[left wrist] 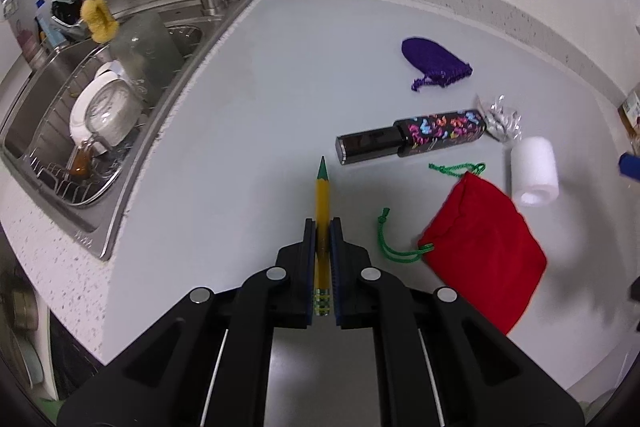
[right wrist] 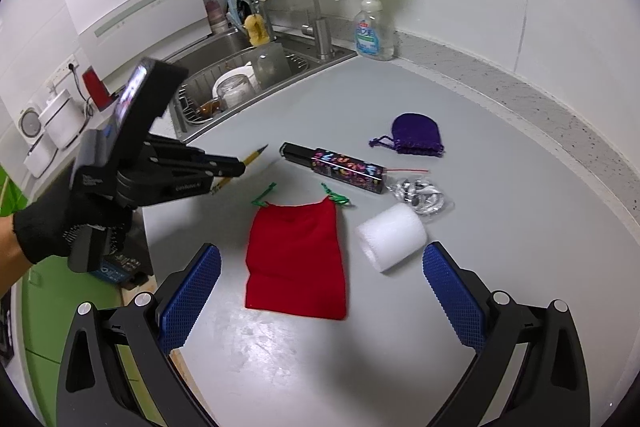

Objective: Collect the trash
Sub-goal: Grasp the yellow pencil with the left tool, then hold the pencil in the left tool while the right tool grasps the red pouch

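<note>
1. The left gripper (left wrist: 322,227) is clamped on a yellow pencil (left wrist: 322,195), whose long axis runs along the fingers, green tip pointing ahead of them over the grey countertop (left wrist: 224,131).
2. Right of that tip lies a patterned black tube (left wrist: 412,135).
3. The right gripper (right wrist: 320,291) stands wide apart, empty, with a red drawstring pouch (right wrist: 296,259) between its fingers and a white foam roll (right wrist: 390,237) beside it.

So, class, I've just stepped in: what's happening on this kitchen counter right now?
A person holds a gripper in each hand. The left gripper is shut on a yellow pencil, apparently held just above the counter. The right gripper hangs open over a red drawstring pouch. A white foam roll, crumpled foil wrapper, patterned black tube and purple pouch lie untouched.
</note>
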Tool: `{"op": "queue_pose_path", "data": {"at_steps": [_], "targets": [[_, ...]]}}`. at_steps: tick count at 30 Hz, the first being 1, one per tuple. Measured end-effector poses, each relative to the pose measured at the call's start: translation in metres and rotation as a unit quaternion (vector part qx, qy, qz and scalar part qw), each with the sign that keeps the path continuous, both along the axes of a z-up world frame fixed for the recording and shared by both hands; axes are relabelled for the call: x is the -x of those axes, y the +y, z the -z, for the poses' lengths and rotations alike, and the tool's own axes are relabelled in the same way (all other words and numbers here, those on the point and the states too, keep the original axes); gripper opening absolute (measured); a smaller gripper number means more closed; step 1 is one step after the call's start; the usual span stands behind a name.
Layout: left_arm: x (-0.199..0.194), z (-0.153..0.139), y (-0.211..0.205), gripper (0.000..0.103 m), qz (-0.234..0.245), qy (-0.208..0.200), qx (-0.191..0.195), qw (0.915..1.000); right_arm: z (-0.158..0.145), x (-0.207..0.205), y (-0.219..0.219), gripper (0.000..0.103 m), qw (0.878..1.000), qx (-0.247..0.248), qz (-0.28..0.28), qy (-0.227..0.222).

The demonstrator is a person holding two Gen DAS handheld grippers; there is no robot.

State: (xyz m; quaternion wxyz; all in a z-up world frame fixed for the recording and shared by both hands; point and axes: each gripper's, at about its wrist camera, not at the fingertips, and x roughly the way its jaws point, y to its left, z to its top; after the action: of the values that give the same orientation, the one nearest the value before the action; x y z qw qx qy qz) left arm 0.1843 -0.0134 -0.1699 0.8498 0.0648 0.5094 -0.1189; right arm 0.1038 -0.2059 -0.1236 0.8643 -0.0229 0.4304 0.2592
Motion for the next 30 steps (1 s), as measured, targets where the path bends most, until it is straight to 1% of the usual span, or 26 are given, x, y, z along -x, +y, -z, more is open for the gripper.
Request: {"op": "queue_pose_path", "data": {"at_steps": [6, 14, 21, 27, 30], "targets": [[0.011, -0.019, 0.010, 0.006, -0.018, -0.009, 0.003, 0.9998, 0.005, -0.007, 0.024, 0.097, 1.000, 0.005, -0.022, 0.001], [0.028, -0.035, 0.026, 0.006, -0.038, -0.016, 0.009, 0.9991, 0.029, -0.029, 0.063, 0.097, 0.998, 0.035, -0.057, 0.013], [0.039, -0.039, 0.039, 0.006, -0.051, -0.019, 0.019, 0.9983, 0.053, -0.045, 0.083, 0.097, 0.994, 0.069, -0.074, 0.031], [0.045, -0.038, 0.046, 0.006, -0.059, -0.019, 0.023, 0.9978, 0.071, -0.051, 0.086, 0.097, 0.992, 0.088, -0.080, 0.048], [0.047, -0.036, 0.048, 0.006, -0.061, -0.018, 0.025, 0.9977, 0.074, -0.051, 0.085, 0.097, 0.991, 0.091, -0.083, 0.052]]}}
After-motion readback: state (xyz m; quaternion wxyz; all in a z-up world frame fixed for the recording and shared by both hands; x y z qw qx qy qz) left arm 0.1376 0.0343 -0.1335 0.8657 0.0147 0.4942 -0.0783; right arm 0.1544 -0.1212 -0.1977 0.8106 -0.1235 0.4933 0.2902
